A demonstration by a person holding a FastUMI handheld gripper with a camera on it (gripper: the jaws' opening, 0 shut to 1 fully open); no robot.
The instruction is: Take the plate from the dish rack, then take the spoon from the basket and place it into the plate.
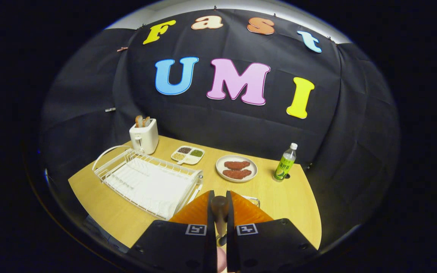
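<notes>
Claw closed on the spoon, held over the orange plate.

We find both fingers pressing a brown wooden spoon handle between them, its rounded end just past the fingertips. Directly beneath and ahead lies the orange plate on the wooden table. Ahead to the left we note the white dish rack; beyond it a toaster, a divided tray, a dish of patties and a green bottle.
</notes>
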